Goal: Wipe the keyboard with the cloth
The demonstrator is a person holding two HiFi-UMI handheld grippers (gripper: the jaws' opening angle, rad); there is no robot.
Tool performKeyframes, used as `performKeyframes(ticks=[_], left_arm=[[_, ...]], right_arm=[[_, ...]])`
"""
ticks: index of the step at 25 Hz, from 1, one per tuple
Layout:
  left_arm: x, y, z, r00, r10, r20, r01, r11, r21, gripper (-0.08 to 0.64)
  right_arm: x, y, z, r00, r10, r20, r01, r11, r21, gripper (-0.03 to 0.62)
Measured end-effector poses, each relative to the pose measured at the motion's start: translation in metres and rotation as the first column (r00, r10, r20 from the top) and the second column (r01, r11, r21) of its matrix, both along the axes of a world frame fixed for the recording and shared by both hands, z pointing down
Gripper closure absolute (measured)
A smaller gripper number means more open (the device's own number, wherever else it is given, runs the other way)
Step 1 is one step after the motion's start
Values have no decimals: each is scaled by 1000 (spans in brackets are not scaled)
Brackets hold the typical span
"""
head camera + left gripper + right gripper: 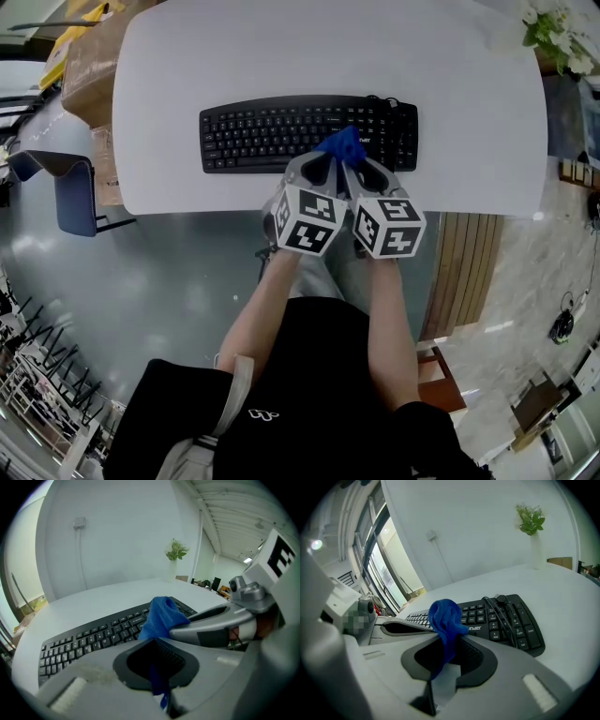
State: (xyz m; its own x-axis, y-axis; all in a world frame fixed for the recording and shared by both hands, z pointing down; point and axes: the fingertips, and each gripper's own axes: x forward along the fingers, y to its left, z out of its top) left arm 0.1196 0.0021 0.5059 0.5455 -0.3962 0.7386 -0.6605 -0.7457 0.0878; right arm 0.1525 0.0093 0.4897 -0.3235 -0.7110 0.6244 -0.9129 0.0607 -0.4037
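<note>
White rounded desk (469,112) underneath, black keyboard (272,136) across it, blue cloth (342,143) bunched over the keys toward five o'clock of the board and clamped from both sides: left gripper (328,161) closed down on a trailing tail, right gripper (356,167) pinching a fold. Likely to snag on the keyboard cable (502,613), looped over the number keys at two o'clock of the cloth, or to slip from one grip if tugged apart. Plain from the right gripper view alone, that loop over the keys; nowhere in the left gripper view.
</note>
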Motion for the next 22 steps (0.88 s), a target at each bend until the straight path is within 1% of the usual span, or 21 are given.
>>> performKeyframes(ticks=[10,13,17,22], left_arm=[[41,8,-2,999,39,-23,-39,999,-3,561],[56,9,-3,998,49,-45,-50,999,-10,561],[77,14,-6,995,85,-58,-86,996,-3,561],[102,20,-7,992,113,-62,-114,994,1,561]], right_arm=[[40,9,-3,999,48,-13,-48,999,2,517],[54,10,-8,998,56,-17,-56,998,10,517],[75,14,-11,997,71,-27,-71,997,14,517],[101,19,-12,996,91,-9,-91,996,18,515]])
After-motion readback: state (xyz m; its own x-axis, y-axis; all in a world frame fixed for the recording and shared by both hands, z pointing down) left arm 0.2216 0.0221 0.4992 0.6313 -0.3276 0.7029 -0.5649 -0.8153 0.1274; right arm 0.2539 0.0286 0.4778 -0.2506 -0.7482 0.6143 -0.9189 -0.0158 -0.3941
